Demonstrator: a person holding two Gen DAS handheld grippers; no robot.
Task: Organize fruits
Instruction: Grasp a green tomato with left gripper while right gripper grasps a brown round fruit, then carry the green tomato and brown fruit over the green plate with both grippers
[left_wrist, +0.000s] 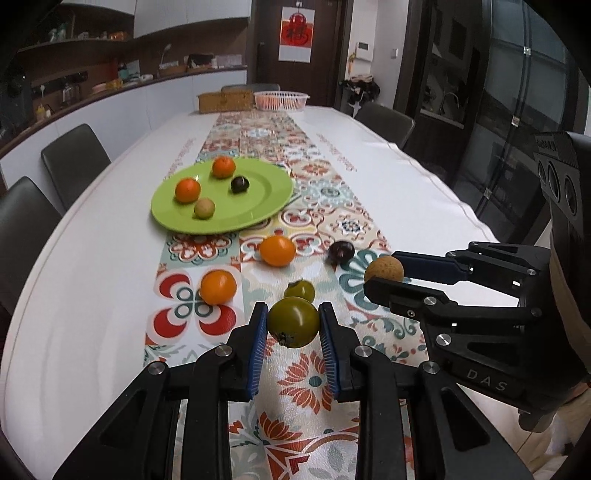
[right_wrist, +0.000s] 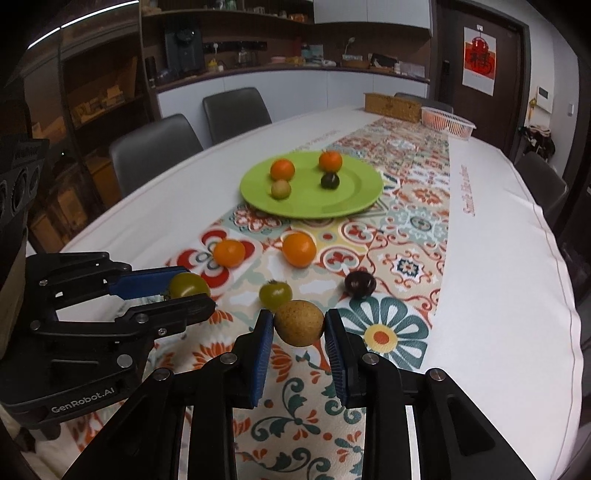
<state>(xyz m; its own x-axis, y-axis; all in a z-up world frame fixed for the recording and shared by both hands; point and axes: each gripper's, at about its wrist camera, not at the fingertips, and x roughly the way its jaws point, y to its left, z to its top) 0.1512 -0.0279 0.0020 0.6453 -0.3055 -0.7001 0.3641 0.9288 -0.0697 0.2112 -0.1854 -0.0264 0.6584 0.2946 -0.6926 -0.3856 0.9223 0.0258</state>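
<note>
My left gripper (left_wrist: 293, 325) is shut on a green tomato (left_wrist: 293, 322), held above the patterned runner; the same green tomato (right_wrist: 189, 285) shows in the right wrist view. My right gripper (right_wrist: 299, 325) is shut on a tan round fruit (right_wrist: 299, 322), which appears again as the tan fruit (left_wrist: 384, 270) at the right of the left wrist view. A green plate (left_wrist: 266, 199) farther up the table carries two oranges, a dark plum and a pale fruit. Loose on the runner lie two oranges (left_wrist: 218, 287) (left_wrist: 277, 251), a second green tomato (left_wrist: 300, 291) and a dark plum (left_wrist: 341, 251).
A white basket (left_wrist: 281, 99) and a brown woven box (left_wrist: 225, 100) stand at the table's far end. Dark chairs (left_wrist: 74, 162) line both sides of the table (left_wrist: 92, 295). A counter with shelves runs along the back wall.
</note>
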